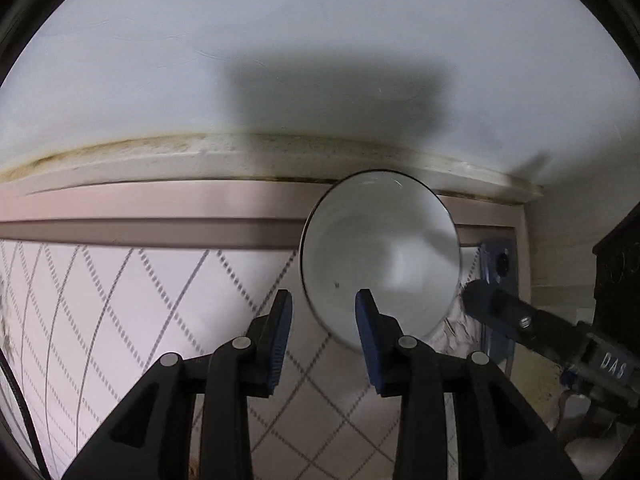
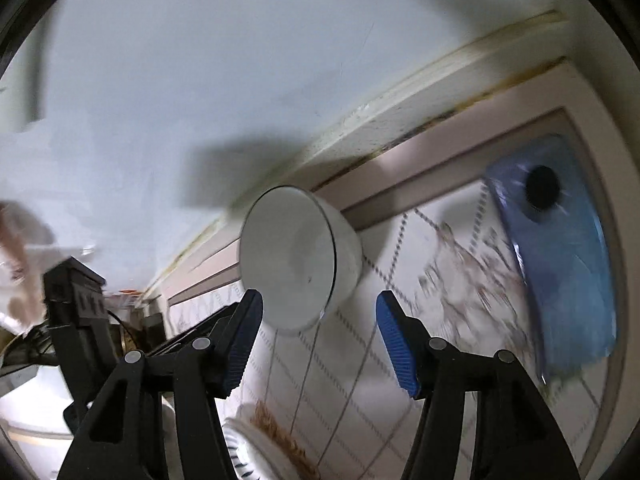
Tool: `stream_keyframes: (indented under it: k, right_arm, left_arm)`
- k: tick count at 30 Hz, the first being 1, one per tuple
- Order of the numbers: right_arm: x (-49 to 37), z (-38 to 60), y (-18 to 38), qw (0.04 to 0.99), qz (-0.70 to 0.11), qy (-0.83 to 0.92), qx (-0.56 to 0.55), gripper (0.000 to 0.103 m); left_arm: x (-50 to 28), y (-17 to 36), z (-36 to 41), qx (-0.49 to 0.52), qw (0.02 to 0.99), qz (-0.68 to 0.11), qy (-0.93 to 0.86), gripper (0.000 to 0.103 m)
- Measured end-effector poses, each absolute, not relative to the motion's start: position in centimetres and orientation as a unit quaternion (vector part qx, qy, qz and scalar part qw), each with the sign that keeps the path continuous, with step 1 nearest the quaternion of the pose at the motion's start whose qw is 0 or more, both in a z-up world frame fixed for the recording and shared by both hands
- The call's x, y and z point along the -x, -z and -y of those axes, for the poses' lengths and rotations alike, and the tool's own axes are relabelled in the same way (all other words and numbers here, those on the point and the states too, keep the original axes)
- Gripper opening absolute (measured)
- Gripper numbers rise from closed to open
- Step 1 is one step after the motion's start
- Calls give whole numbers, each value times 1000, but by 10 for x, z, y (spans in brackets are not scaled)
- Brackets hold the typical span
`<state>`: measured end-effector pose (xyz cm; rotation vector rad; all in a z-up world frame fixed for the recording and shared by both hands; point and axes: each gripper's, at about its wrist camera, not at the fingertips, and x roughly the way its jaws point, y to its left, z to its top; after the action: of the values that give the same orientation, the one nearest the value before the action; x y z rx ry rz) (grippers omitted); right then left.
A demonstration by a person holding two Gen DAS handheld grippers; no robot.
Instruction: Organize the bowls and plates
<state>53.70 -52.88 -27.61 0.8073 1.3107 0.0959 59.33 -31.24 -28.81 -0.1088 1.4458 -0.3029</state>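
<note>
Left wrist view: both tongs apart, nothing gripped.
Left tongs [image 1: 324,300] stand gapped before the white bowl [image 1: 380,256]; right tongs [image 2: 319,304] are wider, the bowl beyond on the patterned bench [image 2: 360,380] near the wall [image 2: 180,60].

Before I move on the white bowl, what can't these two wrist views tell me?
- White bowl: left wrist view, near rim covered by the left gripper.
- Striped dish: right wrist view, cut off at the bottom edge.
- Blue object: right wrist view, motion-blurred, unidentifiable.
</note>
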Motion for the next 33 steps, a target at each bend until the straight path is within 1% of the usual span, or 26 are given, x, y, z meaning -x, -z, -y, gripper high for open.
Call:
stream_keyframes:
  k: [1,2,3,4,5,6,8,10,20,27,33]
  right_arm:
    - [-543,526,281,715,-596,-45,-364,57]
    - [-548,523,287,713,-600,-46,-361,51]
    - [-553,520,293,710,-606,-46,-356,47]
    - [-557,517,297,708,-611,-44,-352,37]
    - [-560,516,301,706,-616,-40,-348,28]
    - [-562,516,306,705,-620,-35,-342,25]
    - [-565,515,309,710,-621,-30,-331,16]
    - [-566,513,310,714,-621,-31,-322,16]
    - [-562,494,298,726,-629,-29,-278,16]
    - [-541,477,271,737,-621,-34,-266,16]
    - [-502,464,235,752,-607,-34,-256,16]
  left_arm:
    - [-598,293,315,45,735,-663,135,30]
    - [-600,296,315,43,735,-663,134,30]
    - [-602,298,318,38,736,-662,132,27]
    - [-603,298,319,32,739,-660,130,20]
    - [-604,299,321,25,741,-658,130,20]
    - [-605,298,322,20,744,-655,128,19]
    - [-605,297,324,18,747,-652,128,16]
    - [-605,298,324,19,747,-652,131,14]
    - [-588,288,330,-5,758,-639,128,14]
    - [-561,259,327,-9,768,-625,139,14]
    - [-522,227,321,-17,777,-609,159,14]
